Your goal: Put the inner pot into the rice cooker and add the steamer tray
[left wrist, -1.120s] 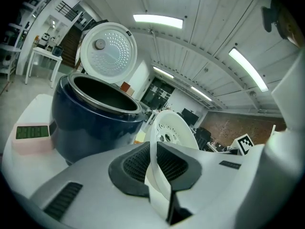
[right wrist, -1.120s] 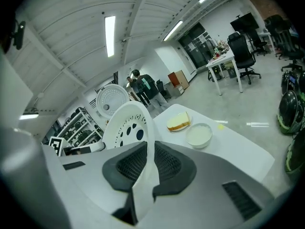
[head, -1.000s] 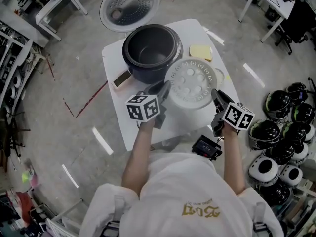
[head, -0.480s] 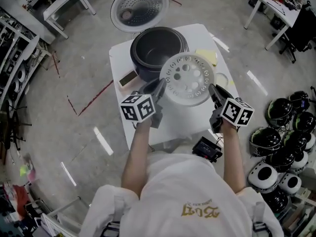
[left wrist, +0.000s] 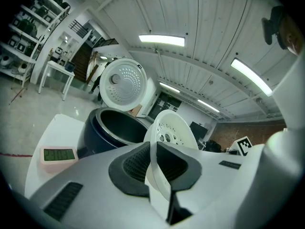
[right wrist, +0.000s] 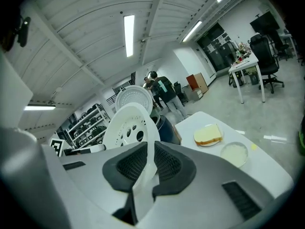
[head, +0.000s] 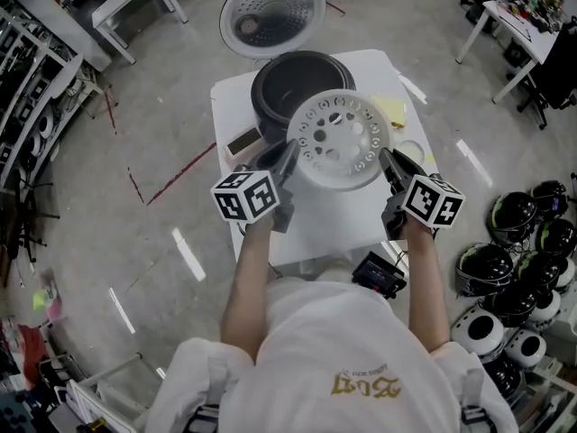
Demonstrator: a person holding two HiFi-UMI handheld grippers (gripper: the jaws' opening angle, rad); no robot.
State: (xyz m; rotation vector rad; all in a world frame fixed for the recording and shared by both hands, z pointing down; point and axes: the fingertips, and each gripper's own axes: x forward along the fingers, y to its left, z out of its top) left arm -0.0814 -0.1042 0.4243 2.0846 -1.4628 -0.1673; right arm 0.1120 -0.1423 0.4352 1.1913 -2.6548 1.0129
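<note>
A white table (head: 334,224) stands on a grey workshop floor, with a cluster of helmets (head: 527,242) on the ground to its right, seen only in the head view. At the table's far side sits a dark rice cooker (head: 263,97), its perforated lid (head: 272,12) thrown back and its dark well open.

The white, hole-dotted steamer tray (head: 338,138) hangs in the air over the table, held between 2 grippers. From above it overlaps the cooker's near right rim. The left gripper (head: 287,156) pinches the tray's left edge and the right gripper (head: 389,161) pinches its right edge. Each gripper view shows the thin white rim clamped between 2 ribbed black pads, a grip the head view cannot confirm.

The left gripper view alone shows the green display of a small pink device (left wrist: 58,155) lying left of the cooker. The right gripper view shows a yellow slab (right wrist: 208,135) and a small round dish (right wrist: 234,154) on the table's right side, and people standing far behind the lid.
</note>
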